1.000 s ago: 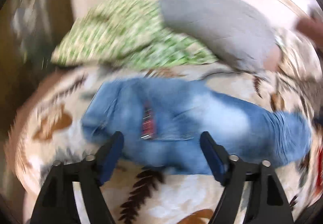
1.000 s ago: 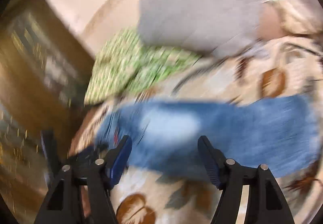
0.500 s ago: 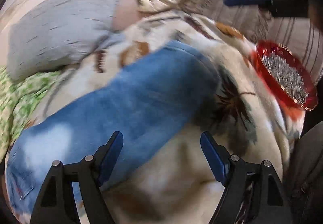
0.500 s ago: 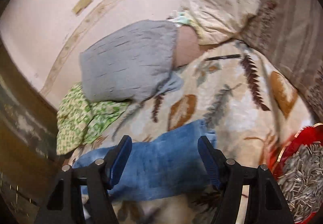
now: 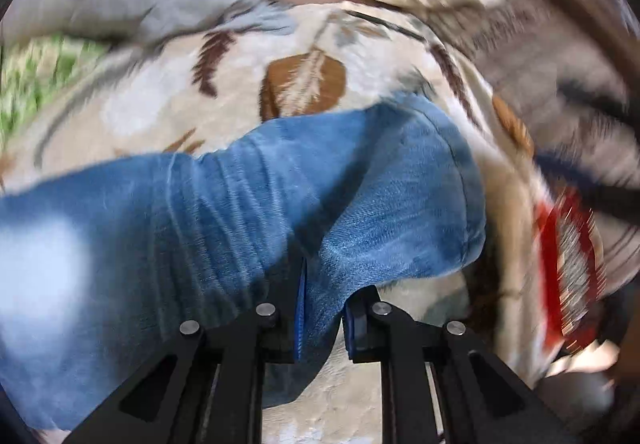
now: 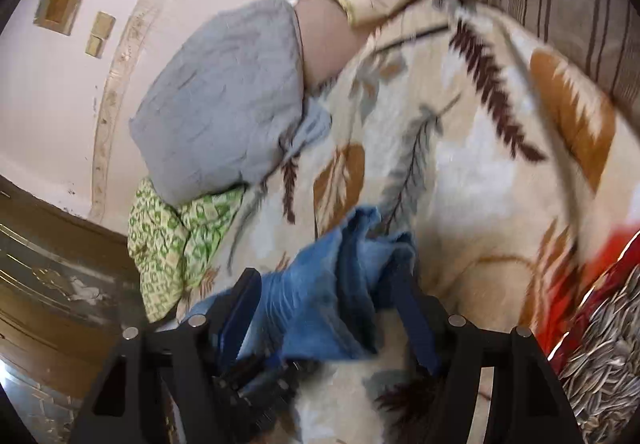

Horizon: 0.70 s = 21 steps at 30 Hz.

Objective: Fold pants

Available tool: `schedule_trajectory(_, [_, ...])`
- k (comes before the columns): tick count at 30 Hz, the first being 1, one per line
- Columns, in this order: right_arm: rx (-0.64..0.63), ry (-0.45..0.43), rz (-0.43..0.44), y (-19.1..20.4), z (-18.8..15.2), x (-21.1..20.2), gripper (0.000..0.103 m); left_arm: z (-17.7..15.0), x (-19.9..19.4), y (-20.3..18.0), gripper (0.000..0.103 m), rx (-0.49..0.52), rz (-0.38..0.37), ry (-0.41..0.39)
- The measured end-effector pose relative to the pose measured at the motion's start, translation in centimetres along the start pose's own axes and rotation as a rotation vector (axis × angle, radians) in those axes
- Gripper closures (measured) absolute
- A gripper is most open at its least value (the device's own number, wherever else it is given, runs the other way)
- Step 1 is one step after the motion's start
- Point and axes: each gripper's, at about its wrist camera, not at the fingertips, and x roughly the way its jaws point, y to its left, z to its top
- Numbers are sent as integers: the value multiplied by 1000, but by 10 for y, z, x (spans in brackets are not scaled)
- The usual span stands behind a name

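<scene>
My left gripper [image 5: 324, 308] jaws are closing on creased denim pants [image 5: 248, 212]; right gripper [image 6: 326, 308] jaws wide; blurred red bowl [image 5: 568, 264] at three o'clock.

Leaf-print blanket [image 6: 472, 172], grey pillow [image 6: 224, 92] (green cloth [image 6: 168, 236] beside).

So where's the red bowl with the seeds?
In the right wrist view, the red bowl sits at the lower right edge, on the leaf-print blanket, right of the jeans.

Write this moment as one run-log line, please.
task: fold pants | left gripper: closing, jeans hem end between pads | right gripper: open, jeans bunched between fingers | surface: leaf-print blanket
</scene>
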Motion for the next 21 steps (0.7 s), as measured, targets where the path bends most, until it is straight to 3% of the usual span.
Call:
schedule_trajectory(6, [119,117,87,-21,-7,36,32,10,1,16,91,-141,-119,10])
schedule_trajectory(9, [146,158,131,-21,-7,56,32,9,3,10,91,-109,-115,15])
schedule_trajectory(12, [187,178,120,-23,-3,76,32,6,6,3,89,-70,-119,43])
schedule_trajectory(15, [154,192,49,-20,3,91,32,-1,5,-16,82,35,-39,42])
schedule_trajectory(17, [144,179,0,-23,9,93,33,-7,5,-33,67,126,9,25])
schedule_trajectory(20, [162,173,23,-31,14,88,37,-11,13,-63,51,255,111,-3])
schedule_trajectory(21, [143,170,27,-30,15,87,44,-13,16,-69,51,287,138,-10])
